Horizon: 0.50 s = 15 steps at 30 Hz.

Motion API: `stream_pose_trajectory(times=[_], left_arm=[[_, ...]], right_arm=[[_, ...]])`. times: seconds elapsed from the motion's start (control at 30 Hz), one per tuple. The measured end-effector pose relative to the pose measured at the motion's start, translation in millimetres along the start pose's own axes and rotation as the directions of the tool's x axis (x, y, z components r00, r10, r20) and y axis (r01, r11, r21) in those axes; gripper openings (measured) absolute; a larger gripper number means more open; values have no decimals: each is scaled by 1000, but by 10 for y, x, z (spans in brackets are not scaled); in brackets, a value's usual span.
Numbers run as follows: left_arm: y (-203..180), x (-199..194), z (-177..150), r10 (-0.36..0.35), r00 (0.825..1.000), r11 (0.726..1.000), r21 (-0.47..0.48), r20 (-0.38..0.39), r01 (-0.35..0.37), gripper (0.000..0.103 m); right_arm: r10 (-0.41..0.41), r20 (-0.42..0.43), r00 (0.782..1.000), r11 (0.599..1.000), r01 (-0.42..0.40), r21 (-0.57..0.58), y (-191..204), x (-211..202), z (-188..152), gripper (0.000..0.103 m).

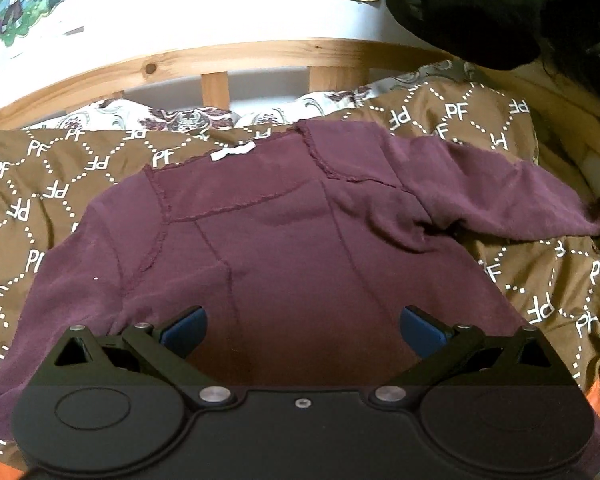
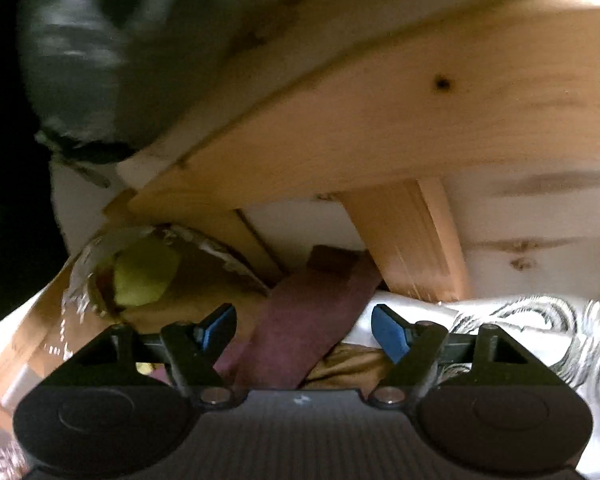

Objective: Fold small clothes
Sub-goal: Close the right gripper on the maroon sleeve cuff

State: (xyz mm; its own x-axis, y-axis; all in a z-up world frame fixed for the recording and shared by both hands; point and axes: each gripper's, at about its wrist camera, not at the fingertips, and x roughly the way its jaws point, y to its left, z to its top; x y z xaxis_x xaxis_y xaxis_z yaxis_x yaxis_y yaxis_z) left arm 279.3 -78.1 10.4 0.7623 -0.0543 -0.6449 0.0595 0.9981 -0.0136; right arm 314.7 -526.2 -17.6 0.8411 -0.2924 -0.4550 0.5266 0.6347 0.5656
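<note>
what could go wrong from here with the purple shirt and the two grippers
1. The right gripper is open with the sleeve end between its fingers but not pinched; it could close on a loose edge and lose it mid-fold.
2. The sleeve lies close to the wooden bed frame, so the right gripper may bump a slat.
3. The purple shirt lies rumpled near its right shoulder on the brown bedspread; the open left gripper might fold creases in.

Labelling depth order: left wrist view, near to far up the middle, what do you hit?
Left tongs, open → maroon shirt → brown PF-print bedcover → floral pillows → wooden bed rail → white wall.
</note>
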Motion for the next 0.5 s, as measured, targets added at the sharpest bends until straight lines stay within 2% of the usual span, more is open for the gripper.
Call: stream_pose_trajectory(times=[0.07,0.13,0.2,0.37,0.5], left_arm=[[58,-10,-1,18,1000,1000,-2,-5,-18,102],[111,-12,-1,46,999,999,1,-24,-46,102],[182,-40,-2,77,996,997,-3,-34,-78,102],[446,-153,-4,86,996,994,-66,-25,-87,102],[646,-242,-8,93,996,989,-117,-16,-95,102]], right_arm=[[-29,-11,1000,999,29,29,-28,67,-28,59],[-37,-16,999,998,38,58,-50,127,-56,25],[-36,-2,999,998,36,48,-30,127,-83,9],[21,113,993,996,-10,-94,241,-157,-165,6],[150,188,971,951,-89,-296,659,-530,-328,6]])
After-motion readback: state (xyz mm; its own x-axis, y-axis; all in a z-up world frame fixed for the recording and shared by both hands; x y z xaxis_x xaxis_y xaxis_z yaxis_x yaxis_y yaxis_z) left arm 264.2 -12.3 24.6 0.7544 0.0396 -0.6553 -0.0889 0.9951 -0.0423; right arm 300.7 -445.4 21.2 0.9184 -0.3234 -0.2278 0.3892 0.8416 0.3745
